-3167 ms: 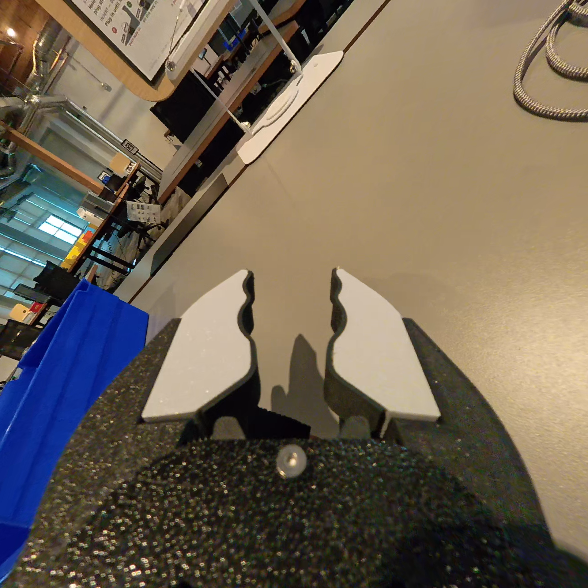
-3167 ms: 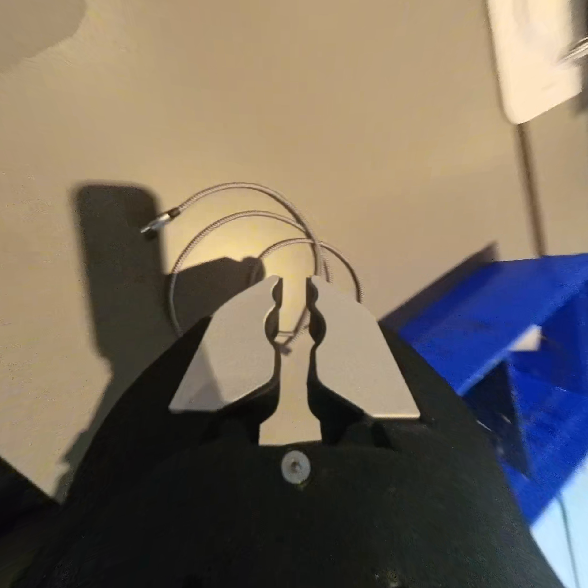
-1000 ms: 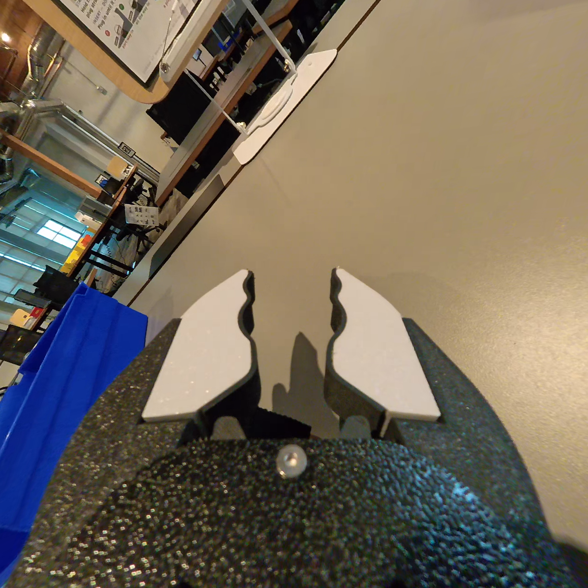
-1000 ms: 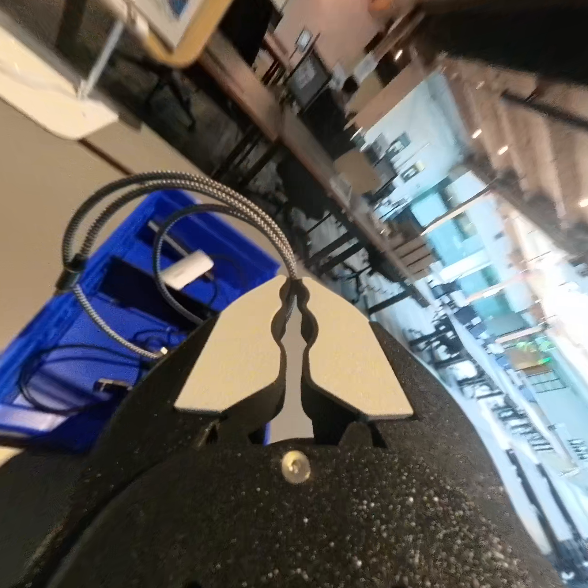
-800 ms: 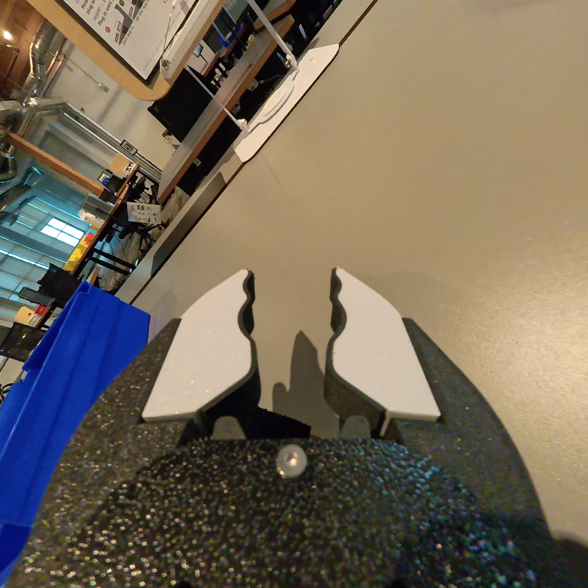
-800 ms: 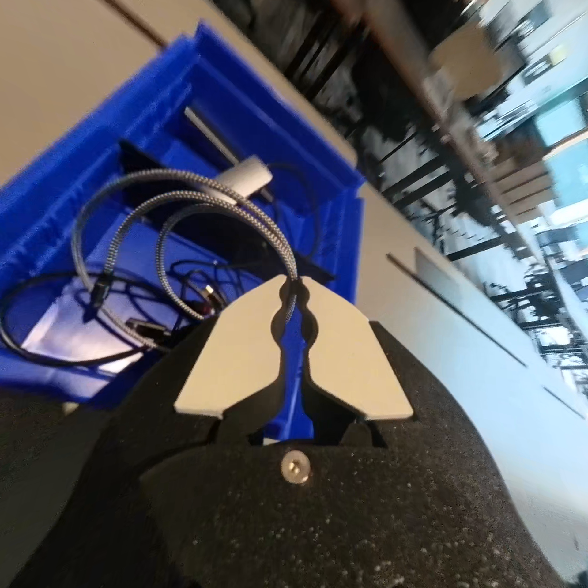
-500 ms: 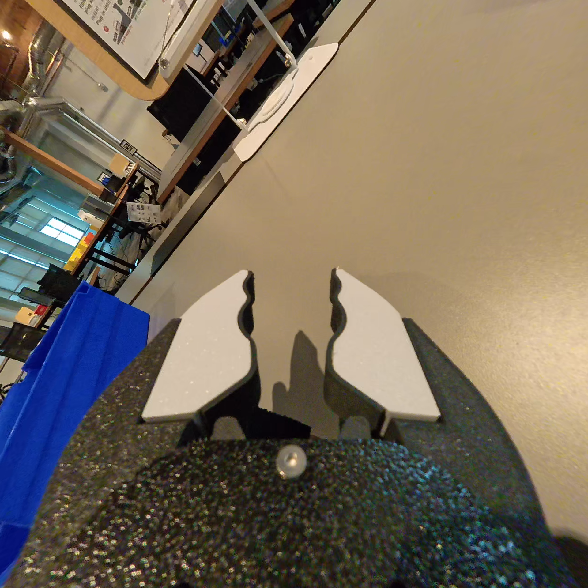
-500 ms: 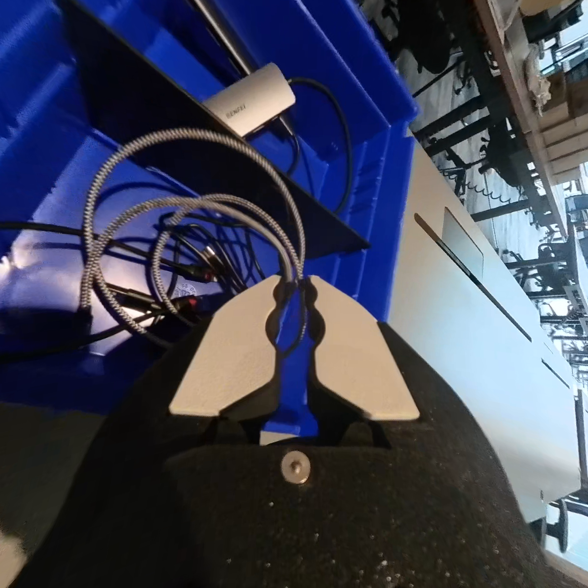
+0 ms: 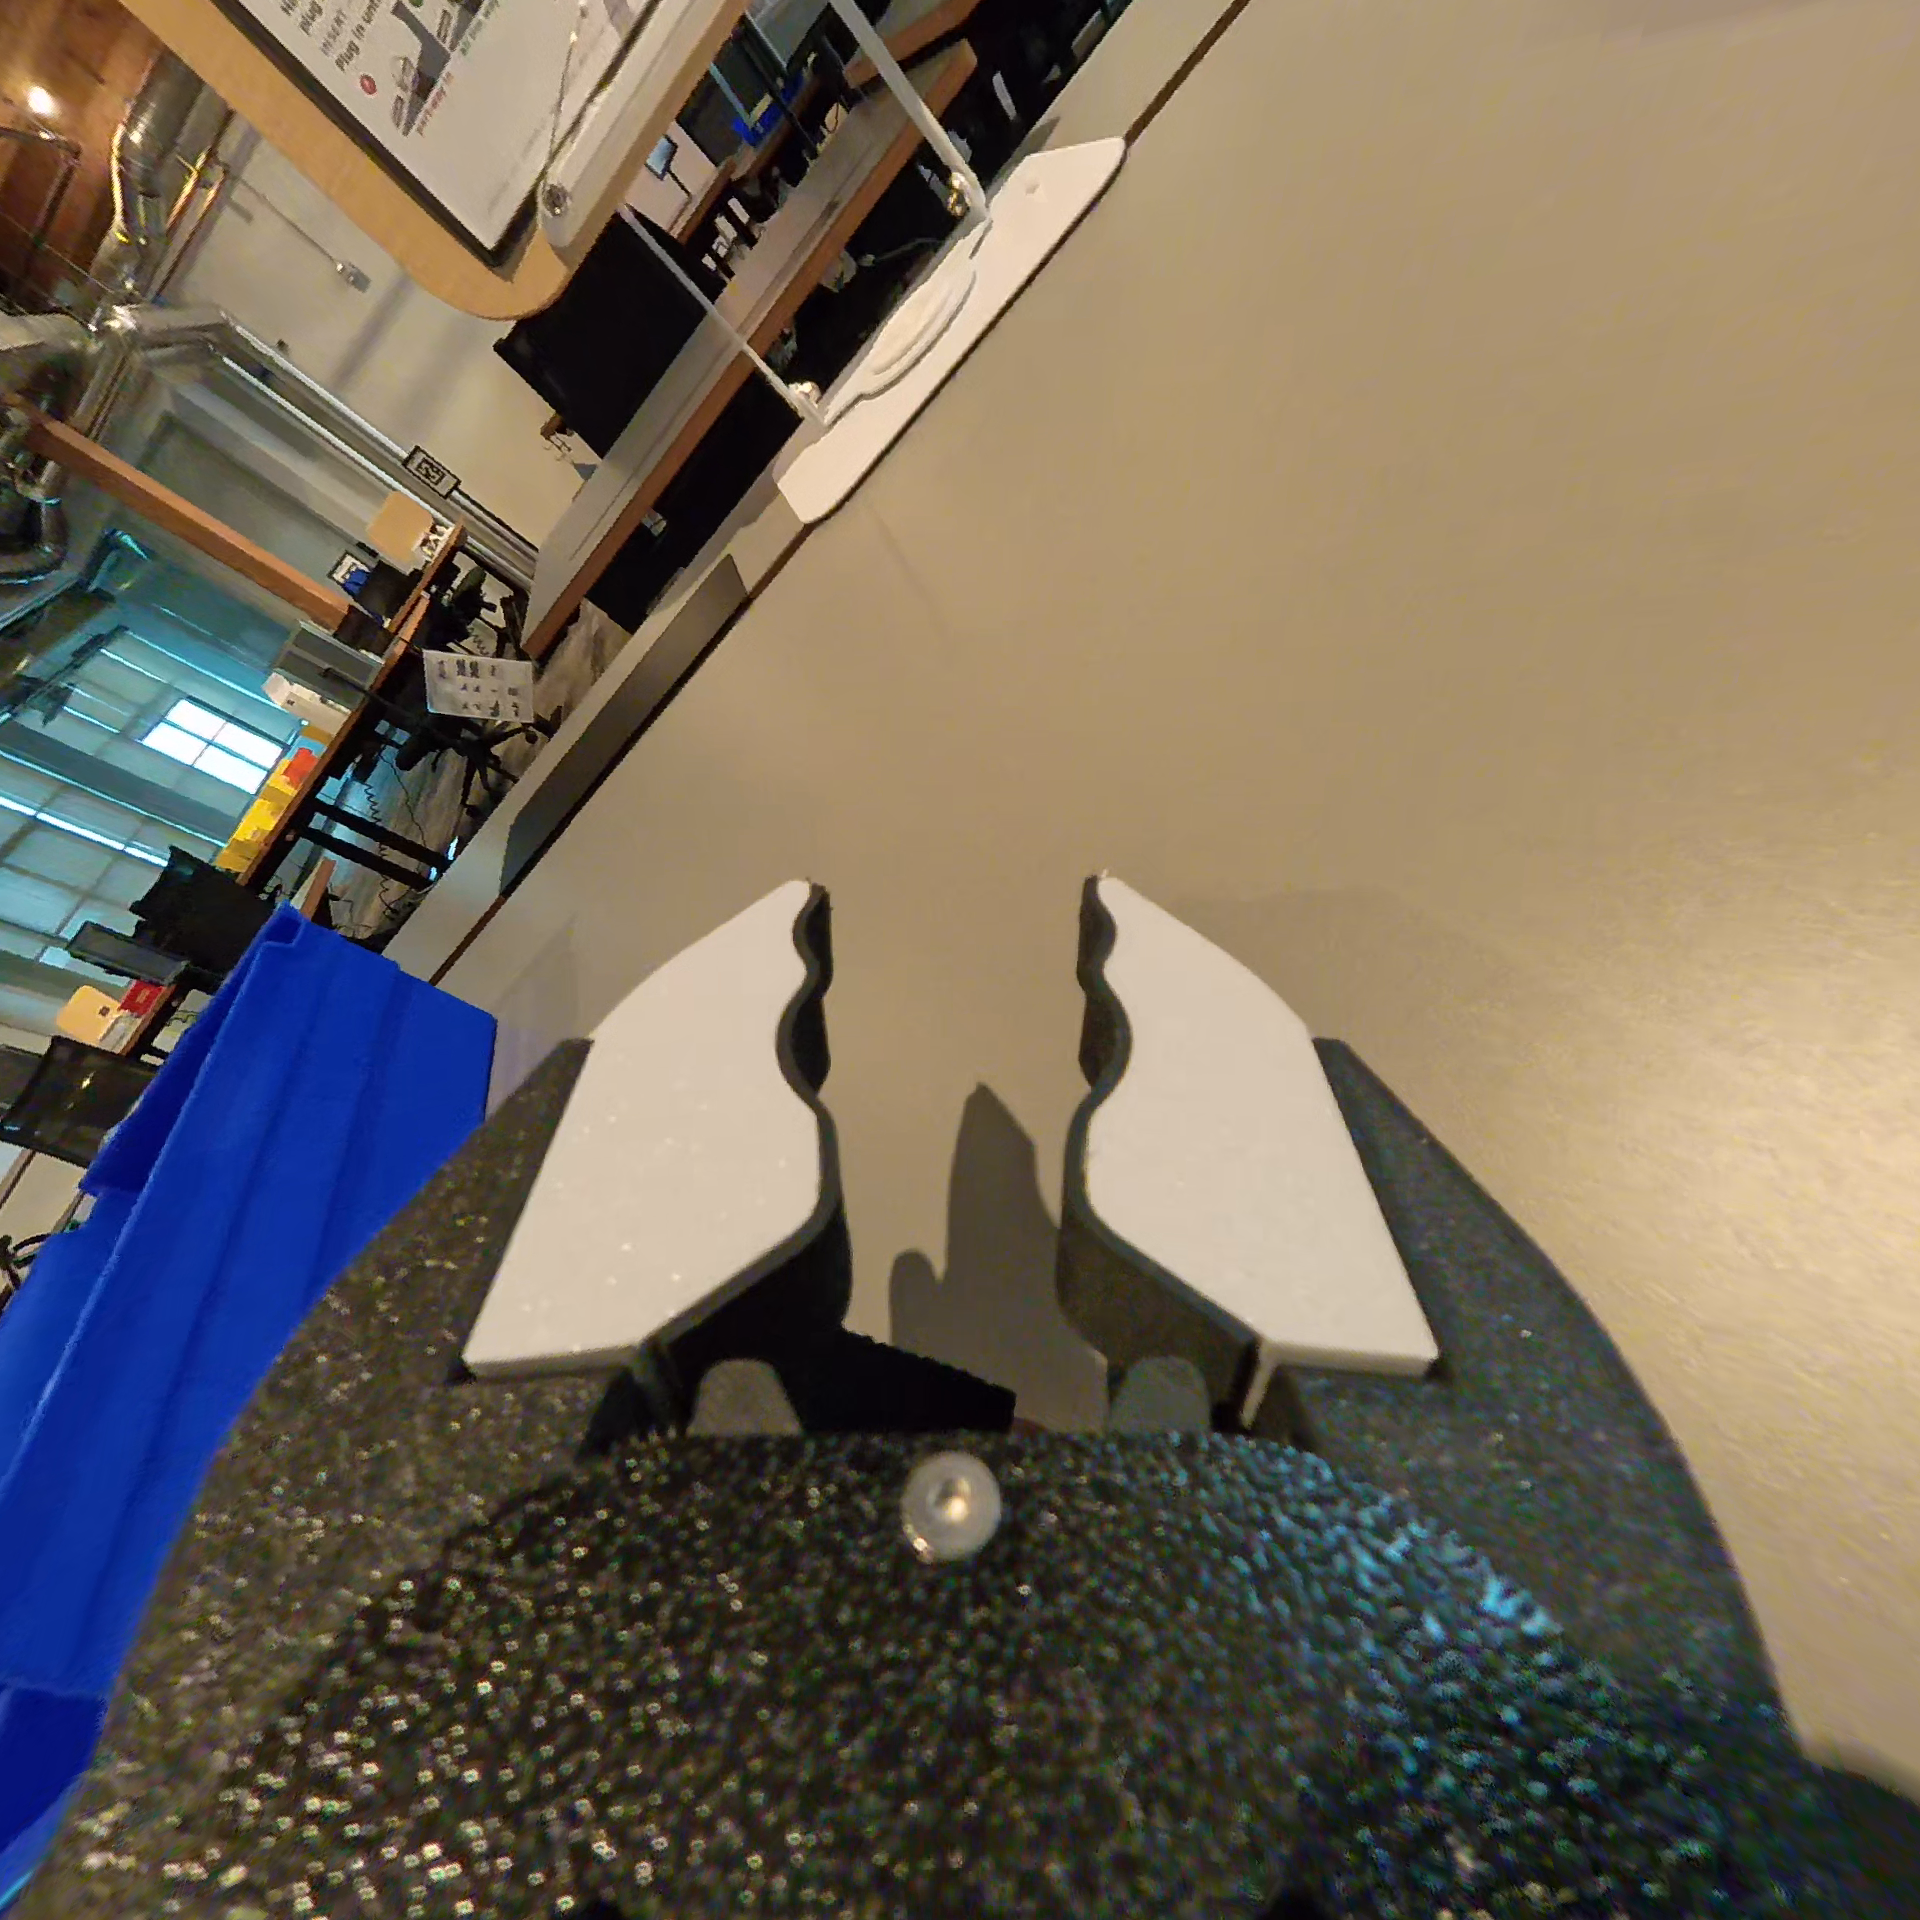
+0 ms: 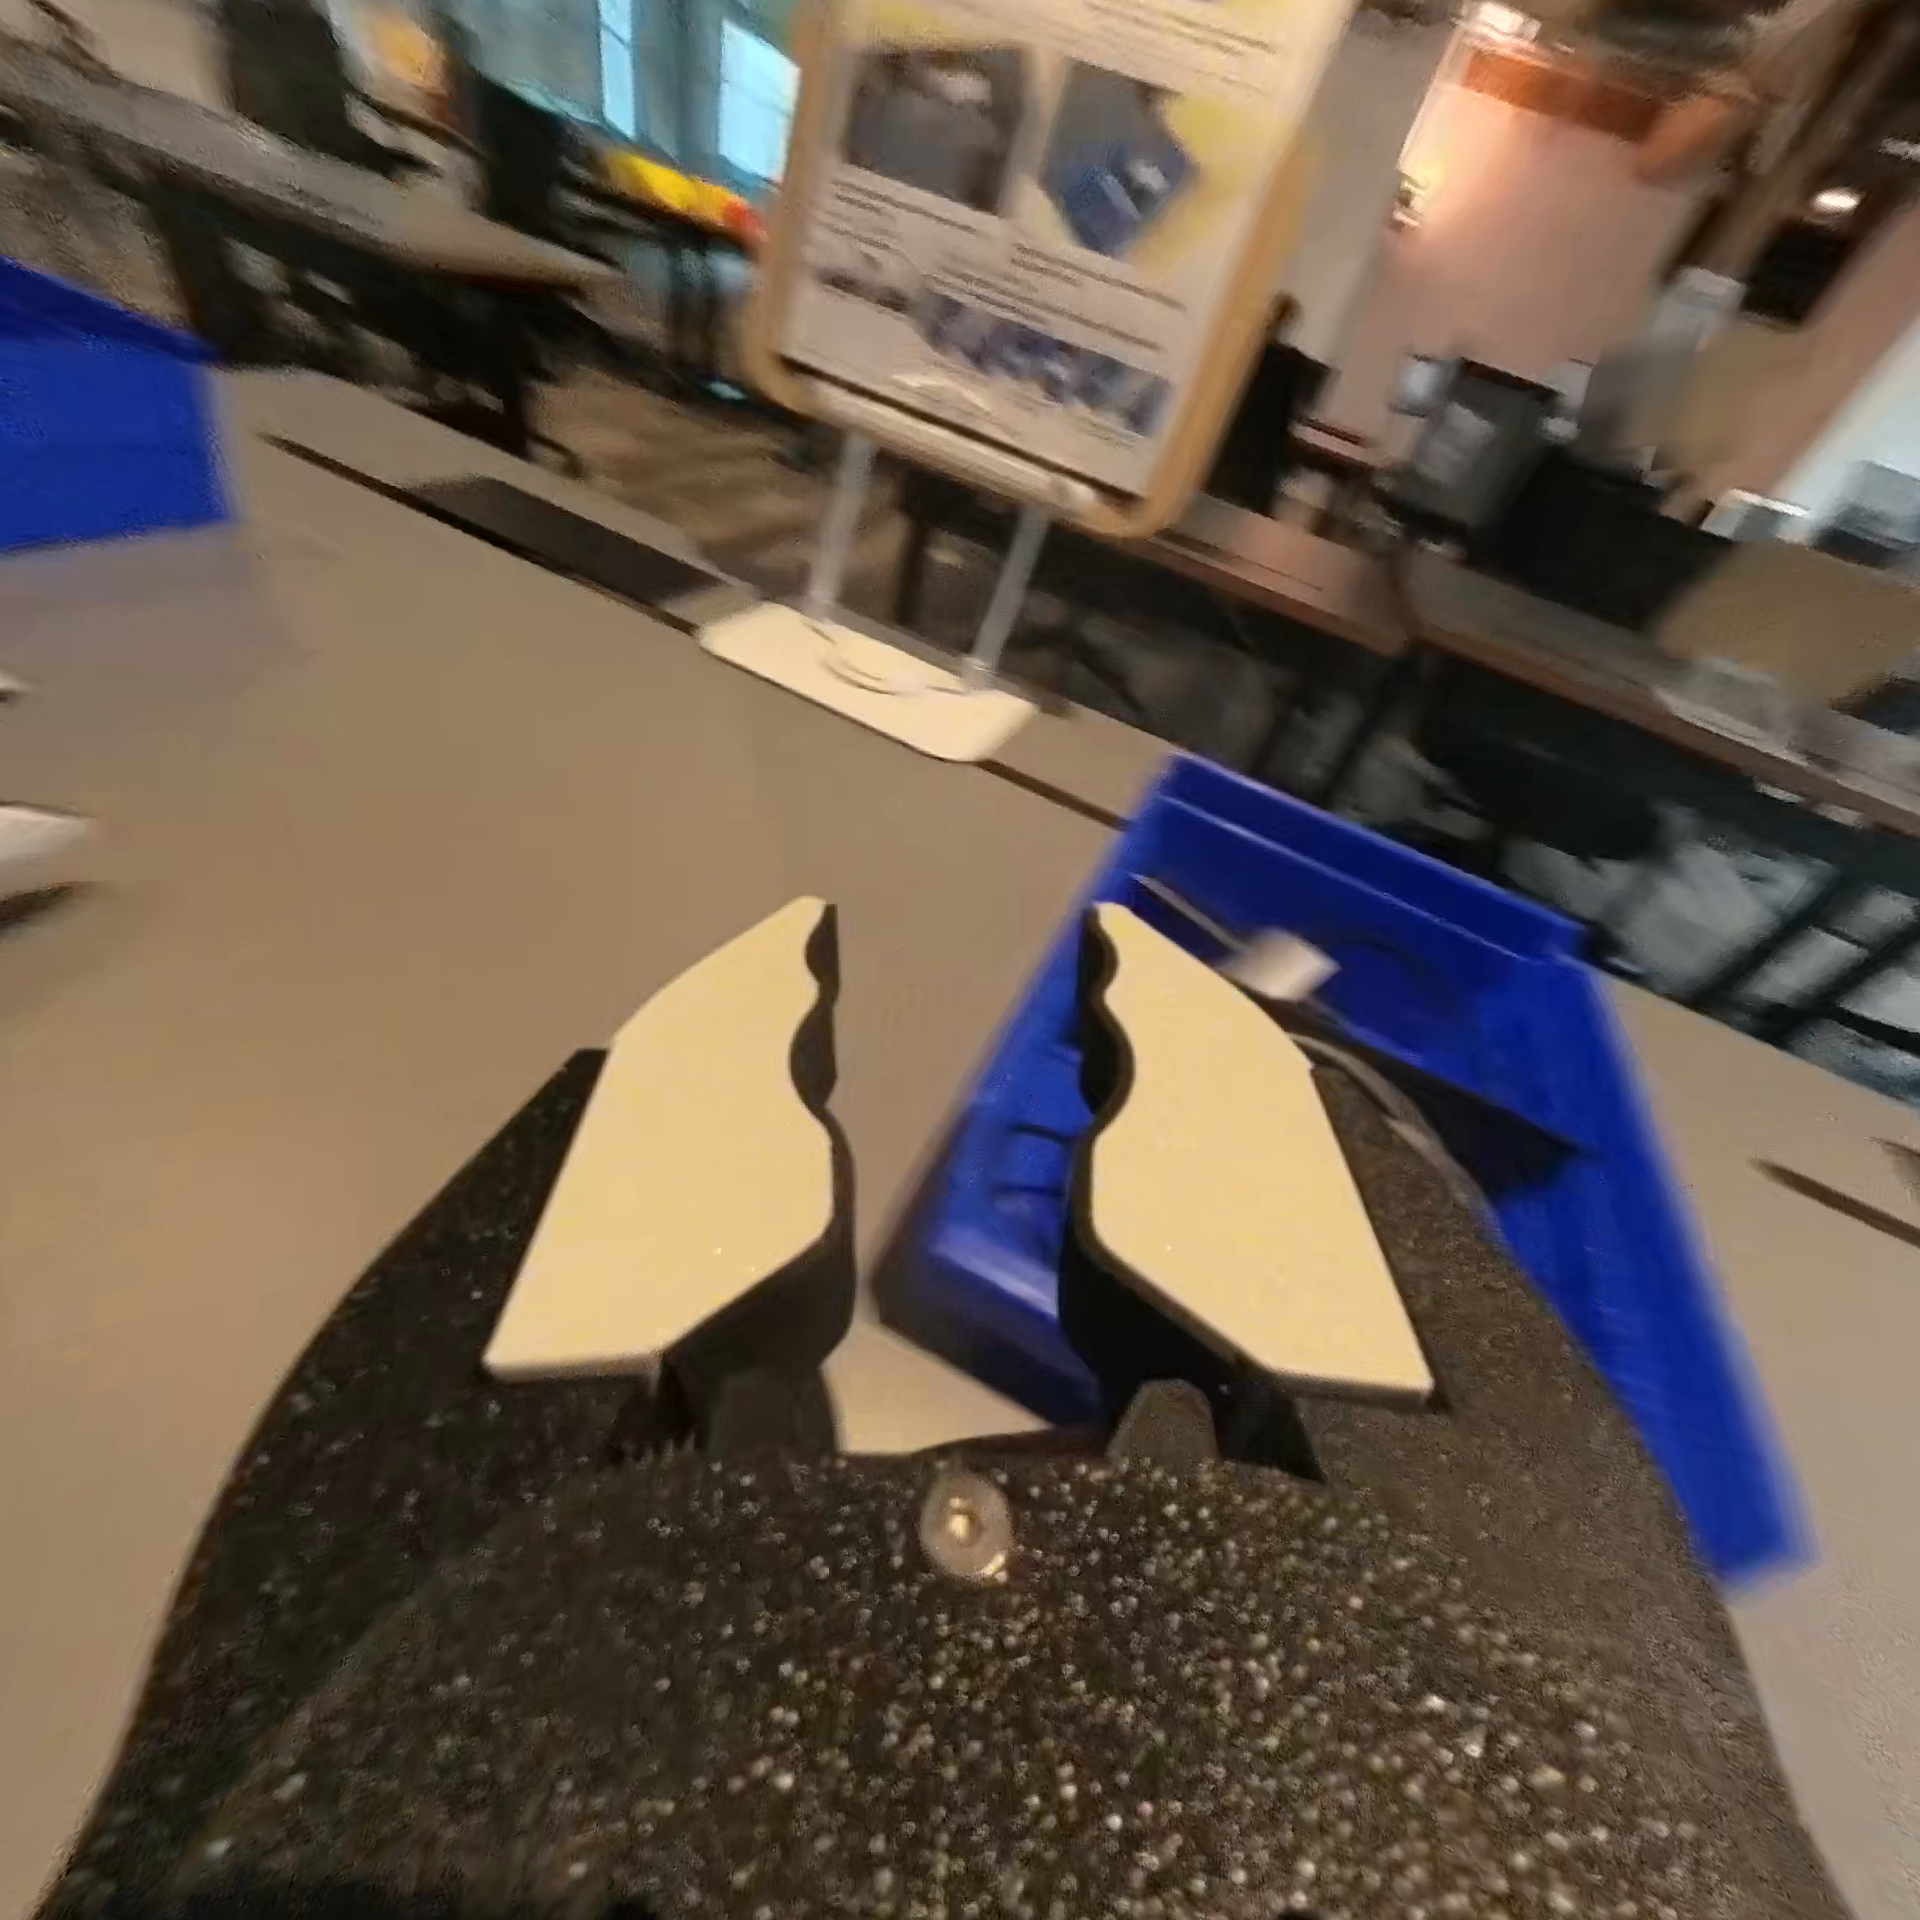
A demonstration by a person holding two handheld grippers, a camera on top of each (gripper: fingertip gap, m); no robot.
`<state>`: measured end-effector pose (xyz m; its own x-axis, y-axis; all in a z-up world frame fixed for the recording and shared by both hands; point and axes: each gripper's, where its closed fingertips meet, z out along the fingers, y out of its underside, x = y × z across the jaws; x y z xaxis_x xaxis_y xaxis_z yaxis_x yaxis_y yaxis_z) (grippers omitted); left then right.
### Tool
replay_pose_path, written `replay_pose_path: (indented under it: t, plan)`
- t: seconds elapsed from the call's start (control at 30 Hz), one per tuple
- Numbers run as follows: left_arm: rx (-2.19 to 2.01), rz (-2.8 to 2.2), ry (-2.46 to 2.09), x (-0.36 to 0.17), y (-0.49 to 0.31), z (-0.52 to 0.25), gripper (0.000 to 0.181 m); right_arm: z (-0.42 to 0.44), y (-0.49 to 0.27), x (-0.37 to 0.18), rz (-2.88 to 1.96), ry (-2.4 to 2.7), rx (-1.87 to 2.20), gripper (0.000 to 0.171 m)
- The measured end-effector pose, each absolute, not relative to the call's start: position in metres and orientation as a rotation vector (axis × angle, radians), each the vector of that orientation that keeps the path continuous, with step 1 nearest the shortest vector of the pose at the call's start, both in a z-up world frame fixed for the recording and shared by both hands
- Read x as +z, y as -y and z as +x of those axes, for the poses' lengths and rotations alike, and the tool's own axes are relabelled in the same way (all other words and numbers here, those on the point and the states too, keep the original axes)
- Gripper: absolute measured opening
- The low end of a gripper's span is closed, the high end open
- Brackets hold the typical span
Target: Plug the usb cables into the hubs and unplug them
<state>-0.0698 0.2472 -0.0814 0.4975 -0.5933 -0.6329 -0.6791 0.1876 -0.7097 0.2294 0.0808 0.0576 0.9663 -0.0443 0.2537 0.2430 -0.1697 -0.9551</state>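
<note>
My right gripper (image 10: 956, 914) is open and empty, held above the grey table beside the near-left corner of a blue bin (image 10: 1455, 1039). A silver hub (image 10: 1283, 961) lies in that bin with a dark cable (image 10: 1361, 1070) below it; the view is blurred. The braided cable is not in sight. My left gripper (image 9: 951, 894) is open and empty, low over the bare grey table (image 9: 1455, 623), with the wall of a blue bin (image 9: 208, 1195) at its left.
A white-based sign stand (image 10: 873, 675) with a wood-framed board (image 10: 1039, 239) stands at the table's far edge, also in the left wrist view (image 9: 935, 332). A second blue bin (image 10: 94, 436) sits at the far left. Benches and shelves lie beyond. Left tips to right tips: about 35 cm.
My right gripper let go of the braided cable over the blue bin, opened, and swung out and left to face the table. My left gripper stayed still and open.
</note>
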Motion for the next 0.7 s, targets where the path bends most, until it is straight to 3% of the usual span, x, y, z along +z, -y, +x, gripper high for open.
replay_pose_path:
  t: [0.1, 0.27, 0.7]
  plan:
    - [0.068, -1.477, -1.137, -0.077, -0.247, -0.072, 0.045, 0.165, -0.086, 0.015, -1.736, 0.224, -0.124, 0.041]
    - [0.038, -1.473, -1.075, -0.069, -0.246, -0.079, 0.045, 0.14, -0.108, -0.057, -1.851, 0.23, -0.239, 0.038]
    - [-0.016, -1.512, -1.033, -0.067, -0.25, -0.083, 0.044, 0.134, -0.119, -0.06, -1.864, 0.223, -0.283, 0.042]
